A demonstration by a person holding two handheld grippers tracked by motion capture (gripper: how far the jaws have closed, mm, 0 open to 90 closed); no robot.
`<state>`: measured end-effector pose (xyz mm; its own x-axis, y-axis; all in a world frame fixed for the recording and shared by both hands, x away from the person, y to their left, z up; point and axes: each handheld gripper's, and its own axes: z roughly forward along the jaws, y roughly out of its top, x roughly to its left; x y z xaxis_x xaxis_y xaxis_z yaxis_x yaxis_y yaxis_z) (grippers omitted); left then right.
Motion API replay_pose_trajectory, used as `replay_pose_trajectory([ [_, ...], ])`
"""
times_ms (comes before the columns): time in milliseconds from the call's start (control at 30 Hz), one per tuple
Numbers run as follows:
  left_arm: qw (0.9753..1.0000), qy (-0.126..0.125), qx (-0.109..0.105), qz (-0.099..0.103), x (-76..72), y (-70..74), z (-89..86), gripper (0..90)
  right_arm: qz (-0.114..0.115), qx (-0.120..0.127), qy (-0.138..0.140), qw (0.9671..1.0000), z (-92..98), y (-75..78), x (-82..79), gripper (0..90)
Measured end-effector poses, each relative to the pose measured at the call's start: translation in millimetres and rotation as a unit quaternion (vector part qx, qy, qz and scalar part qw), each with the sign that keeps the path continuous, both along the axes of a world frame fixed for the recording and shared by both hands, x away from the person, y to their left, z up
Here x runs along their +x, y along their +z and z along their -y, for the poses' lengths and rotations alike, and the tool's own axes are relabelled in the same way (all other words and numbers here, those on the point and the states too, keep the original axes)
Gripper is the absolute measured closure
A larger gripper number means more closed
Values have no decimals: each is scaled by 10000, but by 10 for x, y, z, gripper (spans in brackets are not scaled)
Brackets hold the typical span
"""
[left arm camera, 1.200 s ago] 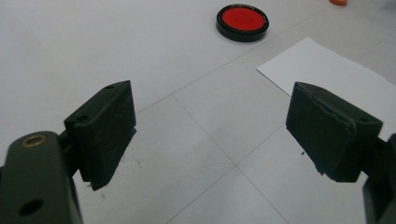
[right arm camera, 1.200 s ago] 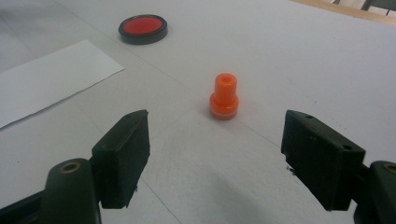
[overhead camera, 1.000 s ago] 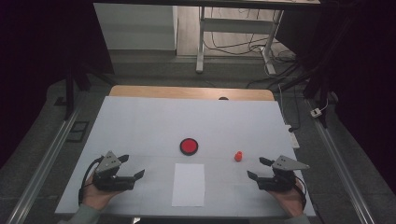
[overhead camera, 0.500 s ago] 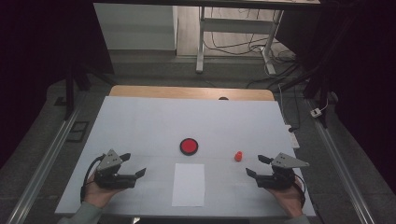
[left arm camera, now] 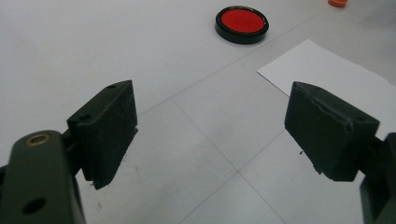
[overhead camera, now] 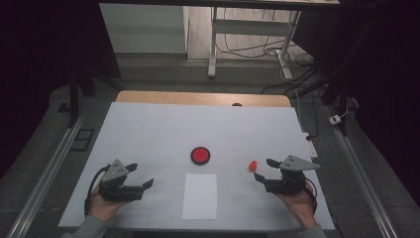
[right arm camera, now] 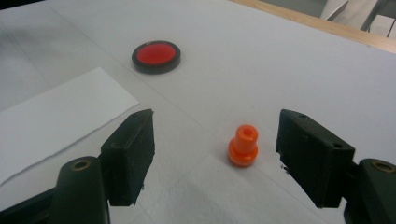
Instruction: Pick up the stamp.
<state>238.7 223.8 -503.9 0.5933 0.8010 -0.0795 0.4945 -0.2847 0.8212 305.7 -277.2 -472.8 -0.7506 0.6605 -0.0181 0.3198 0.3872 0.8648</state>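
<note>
A small orange peg stands upright on the white table. My right gripper is open just right of it, low over the table, and the peg sits a little ahead of its jaws and between their lines. A red disc with a black rim lies at the table's middle. A white paper sheet lies in front of the disc. My left gripper is open and empty at the near left, pointing toward the sheet.
A wooden strip borders the table's far edge. Metal rails run along both sides. Beyond the table stand a desk frame and floor cables. Broad bare surface lies between the disc and the far edge.
My right gripper has crept slightly forward and left, closer to the orange peg. The left gripper has barely shifted. Both stay open.
</note>
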Motion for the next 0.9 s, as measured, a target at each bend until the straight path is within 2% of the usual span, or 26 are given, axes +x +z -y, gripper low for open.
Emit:
replay_pose_trajectory([
  [367,10000,73,50,9,-11,3,-4,176,-142,-45,74,9999,-199,5,172,278],
  [700,10000,66,67,7,10,-6,4,176,-214,-165,2,9996,-316,-36,368,281],
  [767,9999,65,78,14,7,-7,6,176,-252,-268,7,9993,-319,-58,390,281],
  [900,9999,42,115,25,2,-8,9,176,-365,-284,-66,9989,-290,-96,408,294],
])
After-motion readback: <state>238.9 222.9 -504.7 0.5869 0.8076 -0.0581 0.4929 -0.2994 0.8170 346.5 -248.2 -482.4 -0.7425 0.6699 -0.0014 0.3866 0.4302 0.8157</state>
